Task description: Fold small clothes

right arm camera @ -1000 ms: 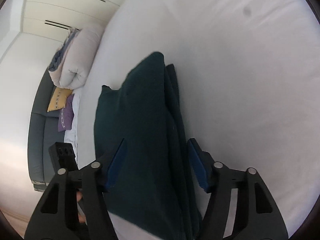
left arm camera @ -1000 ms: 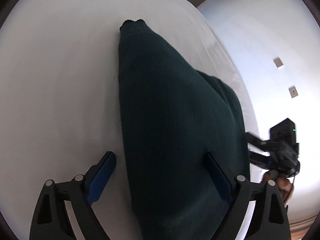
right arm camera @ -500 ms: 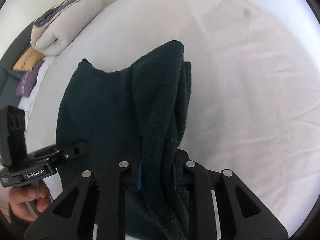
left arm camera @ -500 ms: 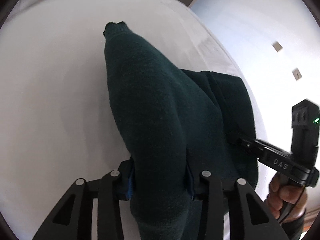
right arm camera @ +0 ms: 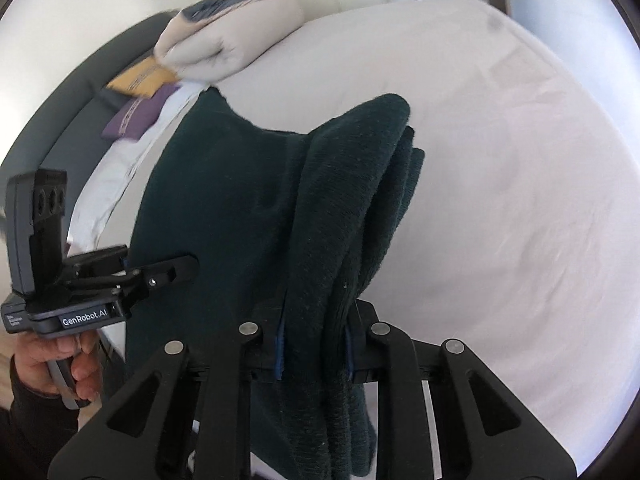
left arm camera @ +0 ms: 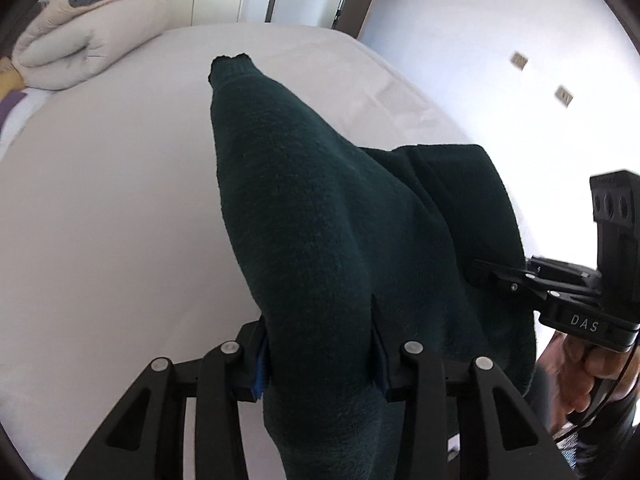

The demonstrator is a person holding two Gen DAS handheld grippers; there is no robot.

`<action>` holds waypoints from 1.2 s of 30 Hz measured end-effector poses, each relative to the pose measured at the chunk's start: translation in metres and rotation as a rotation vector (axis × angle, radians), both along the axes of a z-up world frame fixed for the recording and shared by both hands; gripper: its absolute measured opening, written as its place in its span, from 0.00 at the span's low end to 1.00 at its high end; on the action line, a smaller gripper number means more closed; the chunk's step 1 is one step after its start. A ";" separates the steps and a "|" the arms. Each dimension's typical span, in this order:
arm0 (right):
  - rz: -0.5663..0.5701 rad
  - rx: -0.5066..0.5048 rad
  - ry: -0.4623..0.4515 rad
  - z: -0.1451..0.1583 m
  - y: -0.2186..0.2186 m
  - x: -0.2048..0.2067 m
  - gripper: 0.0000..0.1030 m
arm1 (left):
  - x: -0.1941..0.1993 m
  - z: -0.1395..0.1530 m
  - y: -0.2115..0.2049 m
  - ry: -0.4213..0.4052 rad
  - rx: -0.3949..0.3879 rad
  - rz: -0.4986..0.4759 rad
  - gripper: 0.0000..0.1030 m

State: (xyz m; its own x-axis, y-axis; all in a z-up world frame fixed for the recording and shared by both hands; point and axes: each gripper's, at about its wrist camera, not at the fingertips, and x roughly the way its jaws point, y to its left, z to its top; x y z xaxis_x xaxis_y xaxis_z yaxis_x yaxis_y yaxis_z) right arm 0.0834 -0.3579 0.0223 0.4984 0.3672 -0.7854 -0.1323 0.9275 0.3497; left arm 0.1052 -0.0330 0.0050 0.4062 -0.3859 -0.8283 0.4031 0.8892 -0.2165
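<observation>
A dark green knit sweater (left arm camera: 320, 216) lies on the white bed sheet (left arm camera: 100, 200), near the bed's near edge, and both grippers hold it at that end. The left gripper (left arm camera: 320, 352) has its jaws pressed together on a thick bunch of the knit; the blue pads are nearly buried in the fabric on either side. From that grip a long ridge of cloth, which looks like a sleeve, runs away across the sheet and ends in a ribbed cuff (left arm camera: 230, 66) that rests flat, well short of the rolled duvet (left arm camera: 88, 44) at the head of the bed.

The right gripper (right arm camera: 314, 344) is clamped on several stacked layers of the same sweater, whose folded edges (right arm camera: 404, 168) stand up in a ridge above the sheet. Beside that ridge, toward the left gripper, the body of the sweater spreads flat. The right gripper (left arm camera: 516, 280) shows in the left wrist view at the sweater's far side edge, and the left gripper (right arm camera: 160, 276) shows in the right wrist view at the opposite edge, each gripped by a hand.

Bare sheet stretches wide around the sweater: beyond the cuff toward the duvet, and out to the bed's side edge past the folded layers. A yellow cushion (right arm camera: 142, 76) and a purple cushion (right arm camera: 136, 118) lie beside the duvet, well apart from the sweater.
</observation>
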 end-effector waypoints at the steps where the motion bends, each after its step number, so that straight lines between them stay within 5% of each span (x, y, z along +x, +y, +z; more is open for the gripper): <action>1: 0.012 -0.008 0.011 -0.009 0.013 -0.013 0.19 | -0.007 -0.008 0.006 0.016 0.005 0.009 0.41; 5: 0.006 0.020 0.108 -0.059 0.034 -0.031 0.19 | -0.014 -0.067 0.027 0.138 0.014 0.047 0.43; 8: -0.052 0.069 0.184 -0.111 0.030 -0.028 0.21 | -0.008 -0.107 0.042 0.180 -0.024 0.088 0.56; 10: -0.095 0.207 0.220 -0.137 0.006 -0.027 0.22 | -0.007 -0.111 0.052 0.185 -0.088 0.096 0.58; 13: -0.127 0.390 0.246 -0.158 -0.012 -0.030 0.22 | -0.006 -0.111 0.052 0.160 -0.076 0.087 0.64; 18: -0.116 0.361 0.218 -0.154 -0.006 -0.032 0.26 | -0.006 -0.105 0.052 0.135 -0.046 0.122 0.74; 21: -0.171 0.286 0.190 -0.137 -0.019 -0.032 0.42 | -0.018 -0.090 0.048 0.084 -0.004 0.152 0.74; 25: -0.278 0.202 0.097 -0.101 -0.046 -0.054 0.45 | -0.039 -0.056 0.054 -0.051 0.054 0.240 0.73; 28: -0.201 0.279 0.013 -0.066 -0.041 -0.059 0.45 | -0.045 -0.034 0.042 -0.148 0.033 0.235 0.73; 31: -0.088 0.360 -0.028 -0.052 -0.025 -0.048 0.45 | -0.033 -0.036 0.019 -0.146 0.011 0.173 0.73; 34: -0.068 0.396 0.031 -0.070 -0.017 -0.026 0.45 | -0.016 -0.058 -0.006 -0.098 0.039 0.140 0.67; 36: -0.120 0.392 0.148 -0.104 -0.019 -0.010 0.44 | -0.007 -0.077 -0.025 -0.076 0.129 0.118 0.67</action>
State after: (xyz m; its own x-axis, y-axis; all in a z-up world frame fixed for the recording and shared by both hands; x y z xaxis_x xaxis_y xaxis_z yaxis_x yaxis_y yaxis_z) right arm 0.0733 -0.3773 -0.0817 0.4484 0.5984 -0.6640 0.0460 0.7264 0.6858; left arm 0.0984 -0.0575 -0.0715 0.5056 -0.2247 -0.8330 0.3053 0.9496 -0.0708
